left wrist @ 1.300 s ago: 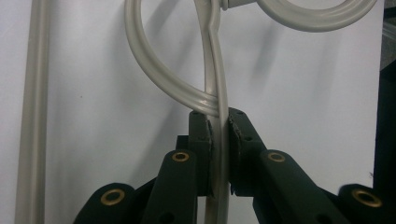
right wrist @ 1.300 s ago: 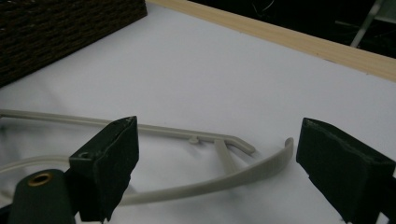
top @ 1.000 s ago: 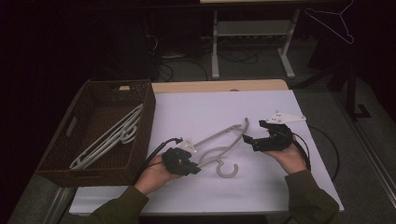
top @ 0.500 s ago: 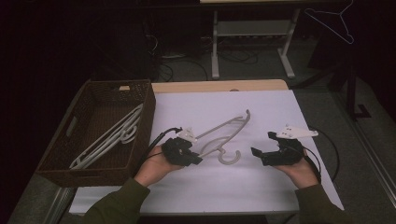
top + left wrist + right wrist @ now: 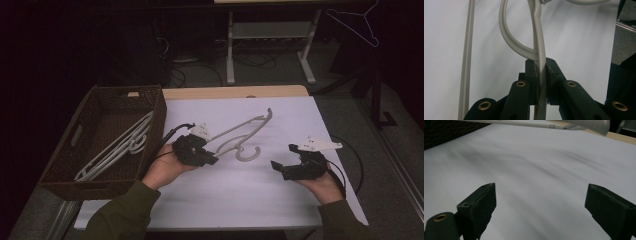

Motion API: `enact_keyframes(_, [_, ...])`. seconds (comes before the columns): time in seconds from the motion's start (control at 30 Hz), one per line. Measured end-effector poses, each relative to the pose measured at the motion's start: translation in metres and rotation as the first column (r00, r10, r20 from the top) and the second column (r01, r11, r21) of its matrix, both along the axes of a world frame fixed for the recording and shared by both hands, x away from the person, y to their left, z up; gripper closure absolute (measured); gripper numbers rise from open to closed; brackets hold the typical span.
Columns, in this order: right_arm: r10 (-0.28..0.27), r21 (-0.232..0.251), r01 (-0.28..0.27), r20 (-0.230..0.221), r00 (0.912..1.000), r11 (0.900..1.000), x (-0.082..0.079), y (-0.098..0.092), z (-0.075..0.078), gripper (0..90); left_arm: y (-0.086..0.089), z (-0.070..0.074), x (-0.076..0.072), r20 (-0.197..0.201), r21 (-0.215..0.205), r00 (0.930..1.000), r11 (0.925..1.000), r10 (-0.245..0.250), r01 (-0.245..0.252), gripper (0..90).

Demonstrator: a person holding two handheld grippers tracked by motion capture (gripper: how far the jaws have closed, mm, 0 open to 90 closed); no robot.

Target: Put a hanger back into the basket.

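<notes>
Hanger [image 5: 539,53] pinched in left gripper [image 5: 542,72] jaws; right gripper [image 5: 540,200] jaws spread wide, holding nothing.

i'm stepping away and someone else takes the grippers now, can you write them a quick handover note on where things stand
Left hand-held gripper: shut on the loose grey hanger, gripping its bar near one end, above the white tabletop.
Right hand-held gripper: open, holding nothing, off to the right of the hanger and apart from it.
Things: the brown wicker basket stands at the table's left with hangers in the basket lying along it.
Done: some hangers are in the basket; the loose hanger is gripped.
Left: probably carry this hanger left to the basket, lay it with the others and let go.
</notes>
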State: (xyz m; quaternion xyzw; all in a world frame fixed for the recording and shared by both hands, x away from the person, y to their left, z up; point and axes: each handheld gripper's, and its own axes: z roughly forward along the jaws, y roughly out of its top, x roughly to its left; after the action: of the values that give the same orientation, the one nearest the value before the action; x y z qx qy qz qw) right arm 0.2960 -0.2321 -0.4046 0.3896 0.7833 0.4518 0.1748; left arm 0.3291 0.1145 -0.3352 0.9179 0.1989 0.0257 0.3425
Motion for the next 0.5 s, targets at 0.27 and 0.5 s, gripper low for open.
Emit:
enact_keyframes(0.27, [0.003,0.003,-0.003,0.004,1.0,1.0,0.0,-0.001,0.001,9.8,0.001,0.023,0.005,0.024,-0.011,0.9996,0.9999,0.011,-0.011,81.8])
enact_keyframes(0.5, [0.006,0.003,-0.006,0.004,1.0,1.0,0.0,0.0,0.001,9.8,0.007,0.04,0.011,0.043,0.0,0.999,0.9999,0.014,-0.014,81.9])
